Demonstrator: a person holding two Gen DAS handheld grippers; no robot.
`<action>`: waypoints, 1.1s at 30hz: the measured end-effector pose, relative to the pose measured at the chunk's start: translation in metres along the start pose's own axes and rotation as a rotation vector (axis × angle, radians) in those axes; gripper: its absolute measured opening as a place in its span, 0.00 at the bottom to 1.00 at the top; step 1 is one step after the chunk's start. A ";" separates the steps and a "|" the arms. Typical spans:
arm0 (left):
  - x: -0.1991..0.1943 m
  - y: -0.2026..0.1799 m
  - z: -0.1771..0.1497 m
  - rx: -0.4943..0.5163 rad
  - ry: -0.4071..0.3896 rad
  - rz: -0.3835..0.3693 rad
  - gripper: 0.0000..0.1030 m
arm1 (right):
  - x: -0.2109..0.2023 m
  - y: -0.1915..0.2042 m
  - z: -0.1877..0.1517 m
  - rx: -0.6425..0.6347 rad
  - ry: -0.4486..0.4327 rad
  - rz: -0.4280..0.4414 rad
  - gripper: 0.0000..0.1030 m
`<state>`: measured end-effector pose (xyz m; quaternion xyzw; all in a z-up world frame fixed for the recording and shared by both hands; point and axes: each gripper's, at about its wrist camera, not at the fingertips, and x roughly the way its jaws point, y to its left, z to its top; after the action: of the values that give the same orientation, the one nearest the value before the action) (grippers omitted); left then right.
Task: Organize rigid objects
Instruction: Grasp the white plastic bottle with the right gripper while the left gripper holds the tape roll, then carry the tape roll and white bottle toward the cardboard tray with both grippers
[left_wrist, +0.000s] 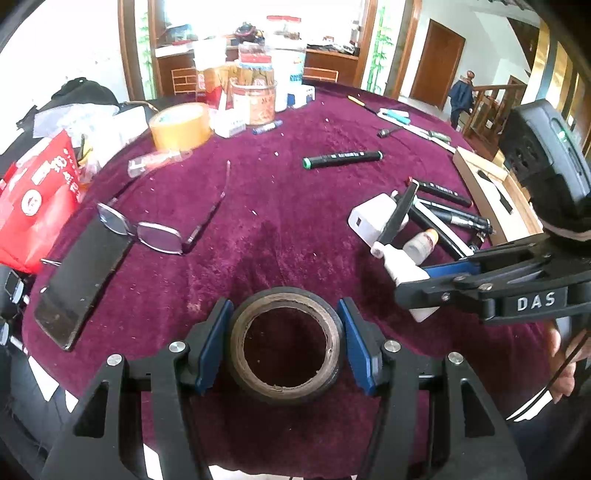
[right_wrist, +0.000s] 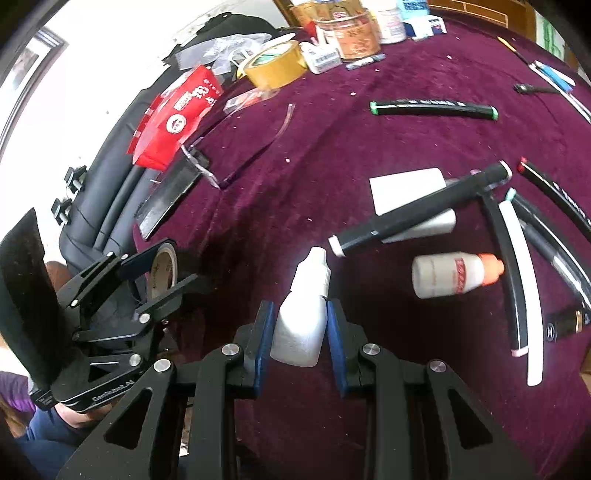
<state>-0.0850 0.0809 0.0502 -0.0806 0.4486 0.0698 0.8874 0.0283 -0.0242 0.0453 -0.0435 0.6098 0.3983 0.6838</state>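
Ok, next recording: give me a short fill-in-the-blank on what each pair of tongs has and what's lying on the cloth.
1. The left tongs are closed on a roll of dark ____.
2. The right tongs grip a small ____ bottle with no label.
3. The other bottle, lying on the purple cloth, has an ____ cap.
4. The eyeglasses lie beside a flat black ____.

Missing words: tape; white; orange; phone
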 end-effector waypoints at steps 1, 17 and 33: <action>-0.002 0.001 0.001 -0.005 -0.004 -0.001 0.55 | 0.000 0.003 0.002 -0.007 0.000 0.000 0.25; -0.010 0.002 0.002 -0.021 -0.024 0.008 0.56 | 0.001 0.008 0.008 -0.007 0.005 -0.002 0.25; -0.010 0.001 0.016 -0.001 -0.040 -0.023 0.56 | -0.015 0.005 0.015 0.021 -0.051 -0.023 0.25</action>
<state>-0.0785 0.0848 0.0681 -0.0847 0.4298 0.0612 0.8969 0.0380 -0.0202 0.0642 -0.0333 0.5959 0.3850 0.7039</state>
